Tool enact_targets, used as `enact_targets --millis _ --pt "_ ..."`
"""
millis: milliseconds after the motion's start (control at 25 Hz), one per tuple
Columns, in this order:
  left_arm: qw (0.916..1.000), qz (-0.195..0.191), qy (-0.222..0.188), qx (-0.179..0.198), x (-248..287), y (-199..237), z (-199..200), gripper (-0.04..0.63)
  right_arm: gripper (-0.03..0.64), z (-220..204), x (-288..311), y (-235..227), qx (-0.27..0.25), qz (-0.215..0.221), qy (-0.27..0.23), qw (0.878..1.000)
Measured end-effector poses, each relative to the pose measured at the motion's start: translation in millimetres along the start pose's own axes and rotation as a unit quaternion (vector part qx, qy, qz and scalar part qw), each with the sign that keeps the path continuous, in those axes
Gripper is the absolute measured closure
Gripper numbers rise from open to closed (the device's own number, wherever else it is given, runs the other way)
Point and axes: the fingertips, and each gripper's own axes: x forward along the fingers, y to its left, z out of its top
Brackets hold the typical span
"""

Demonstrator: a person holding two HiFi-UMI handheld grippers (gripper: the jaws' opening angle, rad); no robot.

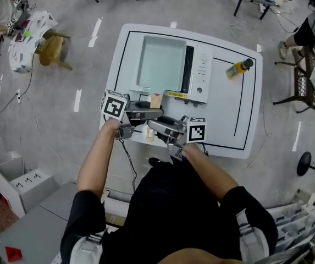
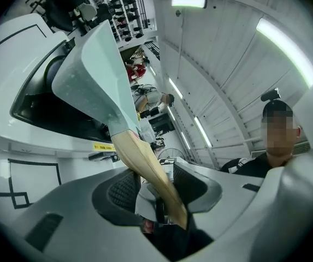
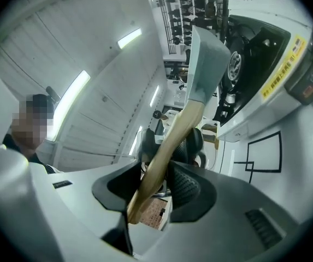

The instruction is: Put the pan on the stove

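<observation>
Left gripper (image 2: pixel 153 187) and right gripper (image 3: pixel 161 182) clench the pan handle (image 2: pixel 145 162); pan (image 1: pixel 161 65) seemingly on stove (image 1: pixel 201 73), white table (image 1: pixel 228 114).

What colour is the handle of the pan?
Its handle is tan wood; best in left gripper view.

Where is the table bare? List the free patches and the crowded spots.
Free: the table right of the stove, nearer than the bottle. A narrow strip runs left of the pan. Crowded: the near edge, where the left hand-held gripper and right hand-held gripper are both shut on the pan's handle.
</observation>
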Motion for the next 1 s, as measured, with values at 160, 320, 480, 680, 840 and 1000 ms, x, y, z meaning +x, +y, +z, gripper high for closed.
enact_targets --millis 160,320,480,680,840,1000 --pt "0.9998 -0.014 0.013 -0.003 2.6 12.7 6.9 0.394 0.451 9.8 0.6 -12.5 -0.002 -0.012 -0.012 1.000" --pt "0.9994 -0.028 0.019 -0.004 4.0 23.5 11.5 0.394 0.451 15.9 1.1 -23.2 -0.006 -0.018 -0.029 0.999" --pt "0.9991 -0.039 0.011 -0.014 6.3 31.1 10.6 0.394 0.451 16.2 -2.1 -31.5 -0.003 -0.026 -0.035 0.999" --pt "0.9984 -0.053 -0.002 -0.020 7.9 31.4 12.3 0.394 0.451 17.9 -3.8 -31.5 0.000 -0.033 -0.035 0.999" --pt "0.9980 -0.058 -0.012 -0.024 6.5 33.5 12.1 0.394 0.448 17.8 -3.8 -33.5 0.000 -0.036 -0.034 0.999" --pt "0.9981 -0.057 -0.007 -0.023 6.7 33.8 10.9 0.394 0.448 16.7 -4.0 -33.5 0.001 -0.037 -0.033 0.999"
